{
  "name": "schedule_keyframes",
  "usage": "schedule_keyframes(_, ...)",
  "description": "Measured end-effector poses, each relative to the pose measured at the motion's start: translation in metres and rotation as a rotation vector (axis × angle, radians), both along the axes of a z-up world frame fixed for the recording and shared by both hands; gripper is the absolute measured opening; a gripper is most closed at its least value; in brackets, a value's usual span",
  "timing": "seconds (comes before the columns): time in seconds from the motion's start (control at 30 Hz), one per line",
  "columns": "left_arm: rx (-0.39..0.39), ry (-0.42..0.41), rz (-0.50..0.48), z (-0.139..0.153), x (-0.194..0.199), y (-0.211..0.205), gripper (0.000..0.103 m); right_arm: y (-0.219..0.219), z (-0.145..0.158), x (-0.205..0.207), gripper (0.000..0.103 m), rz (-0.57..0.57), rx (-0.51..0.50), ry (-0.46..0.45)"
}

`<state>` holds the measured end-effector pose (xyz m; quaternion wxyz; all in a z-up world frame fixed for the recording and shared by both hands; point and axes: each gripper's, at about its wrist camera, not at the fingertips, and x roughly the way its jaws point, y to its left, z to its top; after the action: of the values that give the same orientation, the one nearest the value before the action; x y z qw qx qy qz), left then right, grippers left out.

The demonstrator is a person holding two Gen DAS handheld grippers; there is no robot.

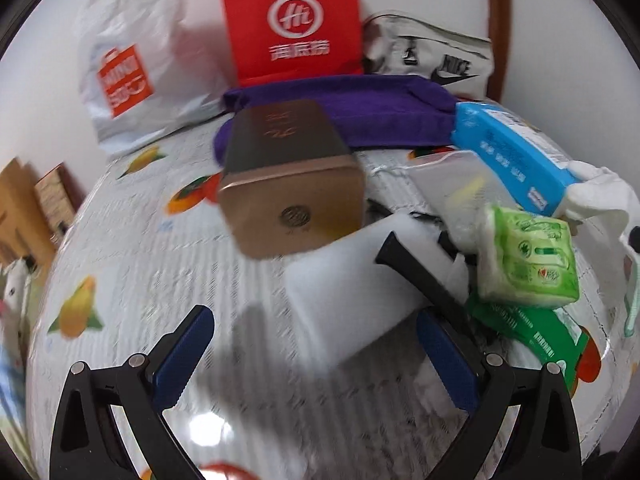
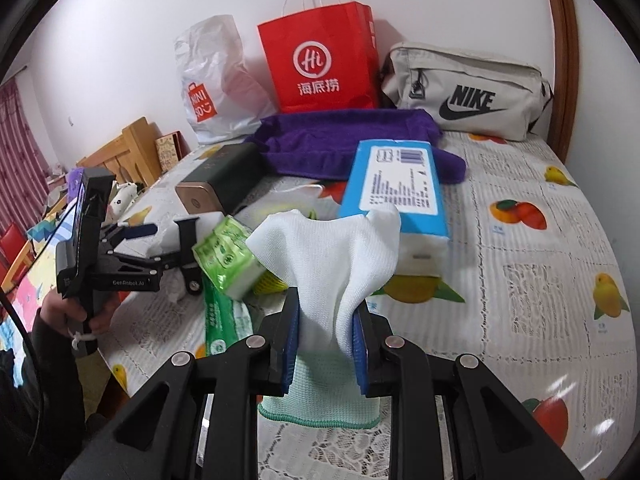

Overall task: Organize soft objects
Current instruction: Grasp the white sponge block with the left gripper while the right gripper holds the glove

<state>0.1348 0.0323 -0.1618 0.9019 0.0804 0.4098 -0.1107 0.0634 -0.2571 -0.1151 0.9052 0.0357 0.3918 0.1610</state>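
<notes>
While the right gripper [image 2: 326, 344] holds the white glove [image 2: 340, 264] tight in its jaws, the glove's fingers stand up and its green cuff hangs down, so its long way runs up and down. It hangs above the desk [image 2: 520, 248], just in front of the blue tissue box [image 2: 396, 184]. The left gripper [image 1: 316, 356] has its jaws wide apart with nothing in them, and it is closer to the white roll [image 1: 352, 292] right ahead.

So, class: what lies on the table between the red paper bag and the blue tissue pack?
The purple towel lies there, in front of the red paper bag, running behind the blue tissue pack. The right wrist view shows it best.
</notes>
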Motion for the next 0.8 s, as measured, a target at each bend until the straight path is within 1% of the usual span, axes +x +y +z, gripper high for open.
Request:
schedule_keyframes(0.03,-0.022,0.002,-0.027,0.001,0.002,-0.001,0.102,0.000,-0.002,0.000,0.024,-0.003,-0.002,0.006)
schedule_keyframes(0.1,-0.040,0.001,-0.048,0.003,0.004,-0.003,0.102,-0.002,-0.006,0.001,0.024,-0.008,-0.006,0.022)
schedule_keyframes(0.23,-0.026,0.018,-0.062,-0.002,0.010,-0.010,0.100,-0.007,-0.014,-0.001,0.024,-0.023,-0.007,0.046)
schedule_keyframes(0.27,-0.028,0.026,-0.065,-0.003,0.011,-0.010,0.093,-0.008,-0.016,-0.003,0.024,-0.023,-0.003,0.050)
schedule_keyframes(0.3,-0.044,0.035,-0.075,-0.004,0.012,-0.011,0.080,-0.010,-0.017,-0.004,0.024,-0.021,0.002,0.054)
schedule_keyframes(0.33,-0.053,0.040,-0.079,-0.004,0.013,-0.011,0.071,-0.011,-0.020,-0.006,0.024,-0.016,0.010,0.066)
schedule_keyframes(0.37,-0.058,0.044,-0.075,-0.004,0.014,-0.011,0.066,-0.013,-0.024,-0.008,0.024,-0.010,0.016,0.085)
schedule_keyframes(0.43,-0.057,0.036,-0.077,-0.004,0.013,-0.012,0.065,-0.014,-0.034,-0.012,0.024,-0.013,0.002,0.119)
schedule_keyframes(0.47,-0.053,0.025,-0.083,-0.003,0.011,-0.013,0.062,-0.014,-0.039,-0.014,0.023,-0.017,-0.007,0.134)
schedule_keyframes(0.5,-0.045,0.014,-0.078,-0.001,0.009,-0.014,0.061,-0.015,-0.045,-0.015,0.023,-0.026,-0.014,0.153)
schedule_keyframes(0.57,-0.040,-0.002,-0.072,0.002,0.004,-0.013,0.059,-0.018,-0.052,-0.018,0.023,-0.042,-0.008,0.173)
schedule_keyframes(0.7,-0.036,-0.006,-0.039,0.009,-0.004,-0.006,0.059,-0.023,-0.050,-0.024,0.023,-0.056,0.003,0.156)
schedule_keyframes(0.8,-0.046,-0.011,0.001,0.018,-0.010,0.003,0.059,-0.026,-0.036,-0.029,0.023,-0.058,0.010,0.116)
